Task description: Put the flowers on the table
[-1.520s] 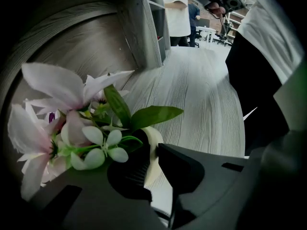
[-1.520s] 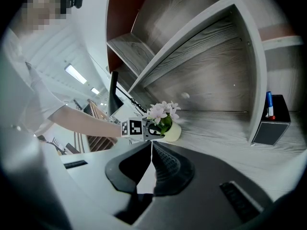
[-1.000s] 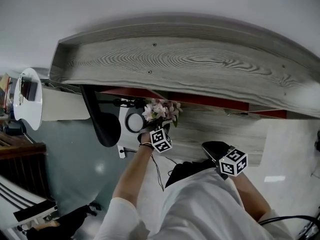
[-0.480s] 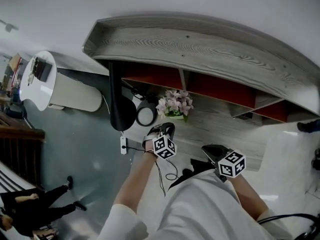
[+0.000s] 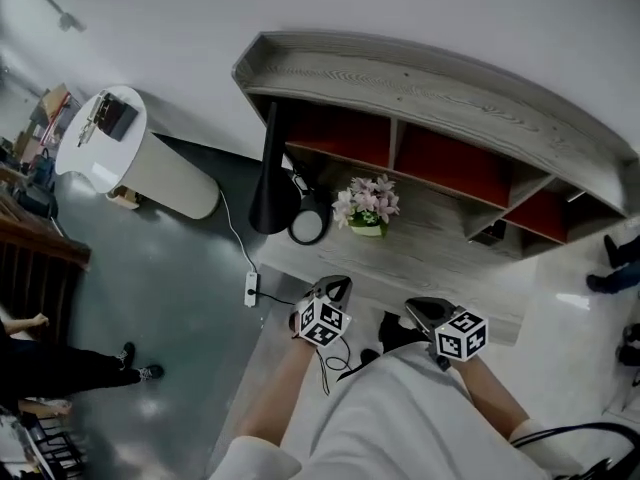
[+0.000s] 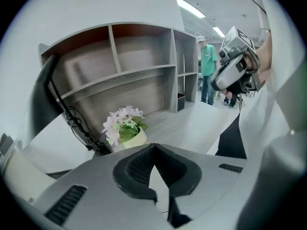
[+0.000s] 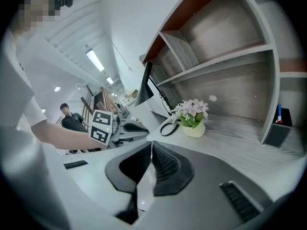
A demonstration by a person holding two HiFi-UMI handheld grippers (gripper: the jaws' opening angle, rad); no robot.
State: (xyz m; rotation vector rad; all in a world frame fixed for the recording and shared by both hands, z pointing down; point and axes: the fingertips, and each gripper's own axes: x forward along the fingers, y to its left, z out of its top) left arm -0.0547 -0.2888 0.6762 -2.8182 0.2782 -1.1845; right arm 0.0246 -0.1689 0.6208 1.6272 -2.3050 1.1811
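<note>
Item: flowers (image 5: pixel 367 204), upright on table (image 5: pixel 440 258), centre frame; placement judged complete. Tools: left gripper (image 5: pixel 335 286), right gripper (image 5: pixel 420 308), lower centre, jaws clenched on nothing. Handling: back away level, well clear of the blooms.

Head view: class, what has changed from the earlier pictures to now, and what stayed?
The left gripper drew back from the potted flowers toward the person and closed its fingers on nothing. The flowers stayed on the desk; the right gripper stayed shut.
</note>
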